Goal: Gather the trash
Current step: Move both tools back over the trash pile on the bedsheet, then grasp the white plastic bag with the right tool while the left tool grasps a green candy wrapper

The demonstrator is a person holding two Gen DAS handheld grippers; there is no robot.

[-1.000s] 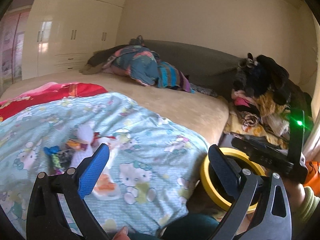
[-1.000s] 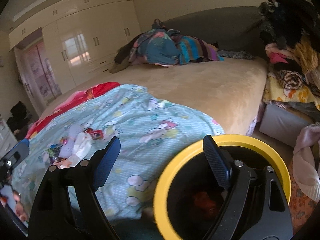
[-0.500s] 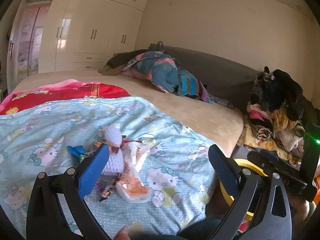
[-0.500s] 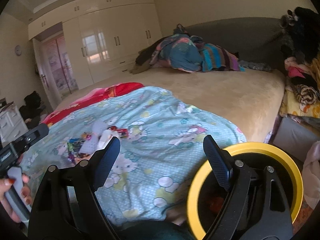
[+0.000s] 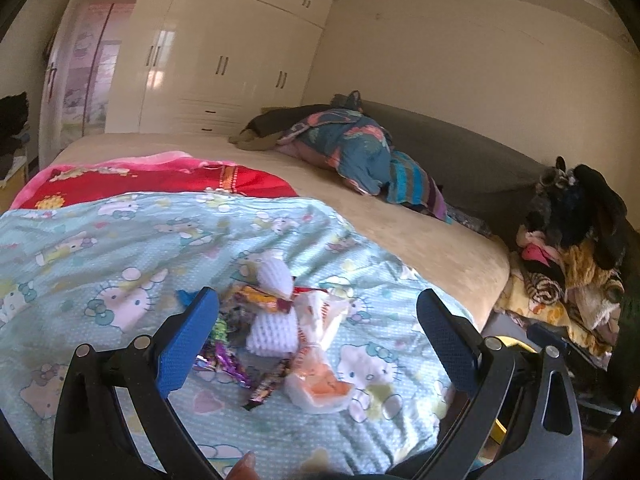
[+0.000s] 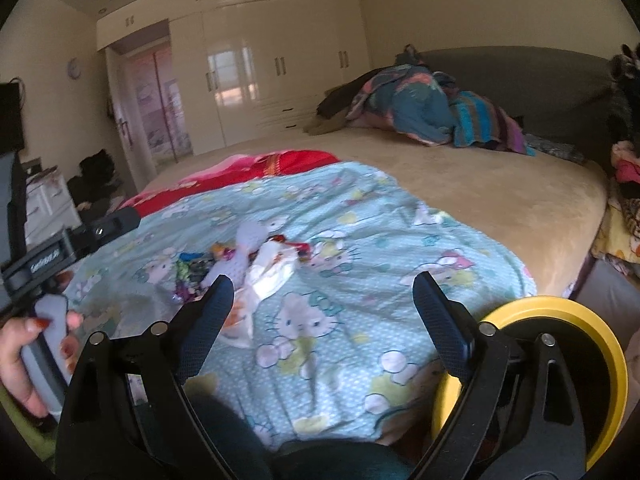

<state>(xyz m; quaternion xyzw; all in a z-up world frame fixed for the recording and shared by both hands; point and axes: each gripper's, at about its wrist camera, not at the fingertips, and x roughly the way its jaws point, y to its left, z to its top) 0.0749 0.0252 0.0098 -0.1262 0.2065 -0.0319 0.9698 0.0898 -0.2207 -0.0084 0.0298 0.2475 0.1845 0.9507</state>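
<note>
A bundle of bedding (image 5: 352, 152) lies far back on the bed (image 5: 420, 236), and a yellow-rimmed bin (image 6: 600, 356) stands beside the bed, behind the right gripper (image 6: 324, 312). The trash pile (image 5: 280, 320) of wrappers and white foam lies unobstructed on the cartoon-print blanket (image 5: 100, 260), just beyond the left gripper (image 5: 316, 324) and left of the right one. Both stand wide and empty, touching nothing, the right's jaws having just opened further

Both wrist cameras look forward and slightly down past each hand-held gripper's fingers, close over the pale-blue cartoon-print quilt (image 5: 120, 240) (image 6: 360, 220), sharing the cream glossy wardrobe (image 5: 224, 60) (image 6: 280, 60).
</note>
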